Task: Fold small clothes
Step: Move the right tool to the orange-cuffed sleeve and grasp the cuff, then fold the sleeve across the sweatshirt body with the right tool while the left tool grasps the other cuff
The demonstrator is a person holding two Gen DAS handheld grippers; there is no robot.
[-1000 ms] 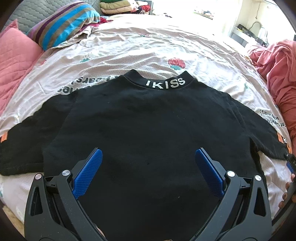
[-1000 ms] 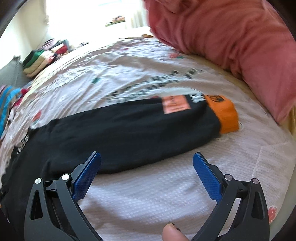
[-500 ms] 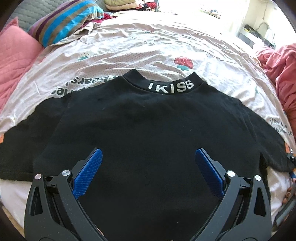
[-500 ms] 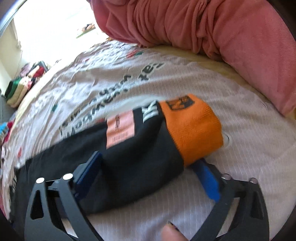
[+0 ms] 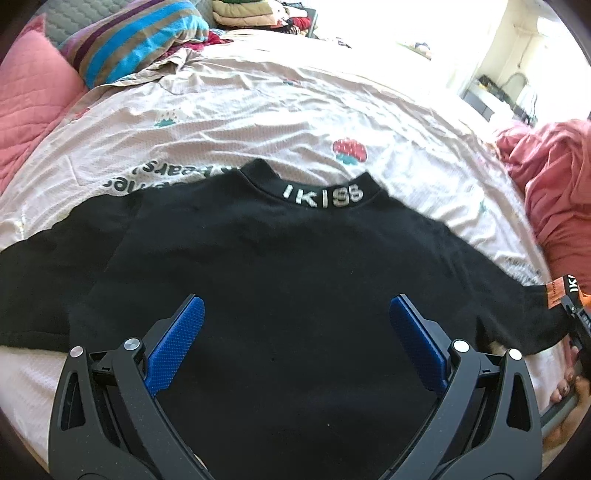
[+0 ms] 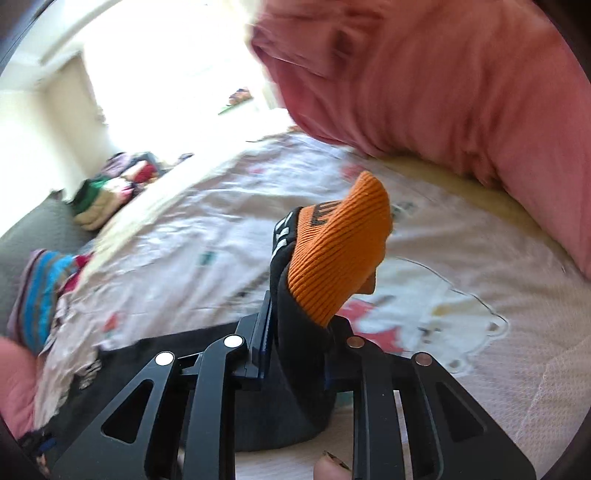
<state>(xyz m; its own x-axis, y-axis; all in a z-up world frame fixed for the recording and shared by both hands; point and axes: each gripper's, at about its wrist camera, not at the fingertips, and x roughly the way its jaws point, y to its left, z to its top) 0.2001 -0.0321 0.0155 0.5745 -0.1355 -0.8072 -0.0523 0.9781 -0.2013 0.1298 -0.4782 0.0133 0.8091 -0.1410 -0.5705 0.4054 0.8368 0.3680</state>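
A small black sweatshirt (image 5: 295, 280) with a white "IKISS" collar (image 5: 321, 194) lies flat on the bed, collar away from me. My left gripper (image 5: 295, 336) is open and hovers over its lower body. My right gripper (image 6: 295, 332) is shut on the right sleeve near its orange ribbed cuff (image 6: 340, 254) and holds it lifted off the sheet. In the left wrist view the held sleeve end (image 5: 557, 295) and the right gripper show at the far right edge.
A printed pale sheet (image 5: 295, 110) covers the bed. A pink quilt (image 6: 461, 85) is bunched at the right side. A striped pillow (image 5: 136, 40) and a pink pillow (image 5: 26, 99) lie at the far left. Folded clothes (image 5: 251, 14) are stacked beyond.
My right gripper moved onto the right sleeve, closed near the orange cuff and lifted it. My left gripper stayed open over the sweatshirt, shifting slightly.
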